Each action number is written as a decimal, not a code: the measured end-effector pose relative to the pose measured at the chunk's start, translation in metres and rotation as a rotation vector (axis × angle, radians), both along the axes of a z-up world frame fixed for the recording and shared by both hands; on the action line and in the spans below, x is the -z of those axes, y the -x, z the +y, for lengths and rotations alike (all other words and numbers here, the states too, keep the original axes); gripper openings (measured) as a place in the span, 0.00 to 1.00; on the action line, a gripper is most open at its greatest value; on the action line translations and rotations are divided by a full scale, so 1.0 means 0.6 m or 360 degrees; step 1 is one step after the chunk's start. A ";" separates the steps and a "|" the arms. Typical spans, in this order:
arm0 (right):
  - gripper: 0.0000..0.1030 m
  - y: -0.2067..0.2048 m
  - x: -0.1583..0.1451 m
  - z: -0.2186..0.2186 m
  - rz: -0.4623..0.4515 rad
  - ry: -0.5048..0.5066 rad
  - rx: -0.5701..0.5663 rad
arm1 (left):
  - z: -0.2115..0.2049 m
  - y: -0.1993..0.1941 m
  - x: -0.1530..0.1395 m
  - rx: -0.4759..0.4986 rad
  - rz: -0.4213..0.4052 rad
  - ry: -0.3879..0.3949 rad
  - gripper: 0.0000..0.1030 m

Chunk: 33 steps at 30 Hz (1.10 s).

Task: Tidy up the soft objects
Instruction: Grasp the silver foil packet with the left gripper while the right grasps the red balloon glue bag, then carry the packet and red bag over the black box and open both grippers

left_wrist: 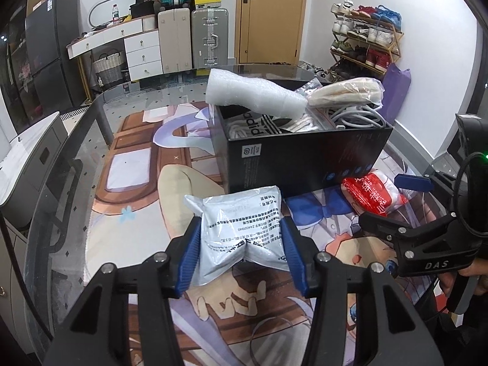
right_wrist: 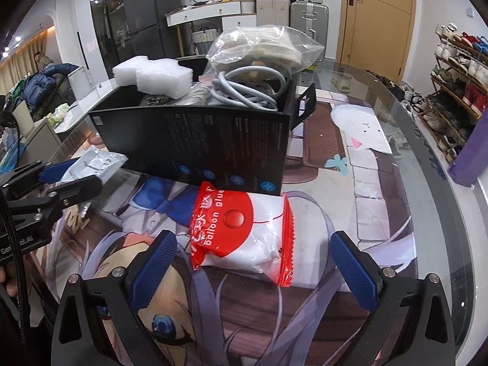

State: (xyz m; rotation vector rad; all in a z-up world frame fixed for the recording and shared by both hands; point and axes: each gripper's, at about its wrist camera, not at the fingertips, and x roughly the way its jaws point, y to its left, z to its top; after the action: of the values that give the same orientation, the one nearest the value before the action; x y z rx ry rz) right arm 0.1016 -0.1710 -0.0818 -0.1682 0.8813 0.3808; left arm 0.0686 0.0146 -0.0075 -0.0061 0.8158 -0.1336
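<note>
A silver-grey plastic pouch [left_wrist: 238, 213] with printed text is pinched between the blue pads of my left gripper [left_wrist: 241, 228], and it buckles in the middle. It lies just in front of the black cardboard box [left_wrist: 305, 155]. A red-and-white "balloon glue" packet [right_wrist: 244, 228] lies flat on the mat against the box front [right_wrist: 195, 140]. My right gripper [right_wrist: 252, 244] stands open around its near end, its pads clear of it. The left wrist view shows the right gripper [left_wrist: 393, 204] beside the red packet [left_wrist: 372, 195]. The right wrist view shows the left gripper [right_wrist: 61, 180] holding the pouch [right_wrist: 94, 160].
The box holds a white foam piece [left_wrist: 253, 91], a clear bag of cloth and grey cables [right_wrist: 259, 48], and an Adidas item. A cartoon-printed mat [right_wrist: 320, 152] covers the glass table. Beyond are a shoe rack [right_wrist: 457, 91], suitcases [left_wrist: 210, 36] and a purple bag [left_wrist: 395, 91].
</note>
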 end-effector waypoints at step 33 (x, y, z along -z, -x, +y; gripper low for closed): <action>0.57 0.083 -0.118 0.008 -0.0211 -0.0094 -0.0176 | 0.021 0.009 -0.103 -0.0005 -0.0226 0.0124 0.49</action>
State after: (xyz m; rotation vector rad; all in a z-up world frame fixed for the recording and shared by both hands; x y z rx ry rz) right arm 0.0519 -0.1663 -0.0108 -0.1862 0.7313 0.4926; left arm 0.0635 0.0274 0.0543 -0.0707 0.6683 -0.1611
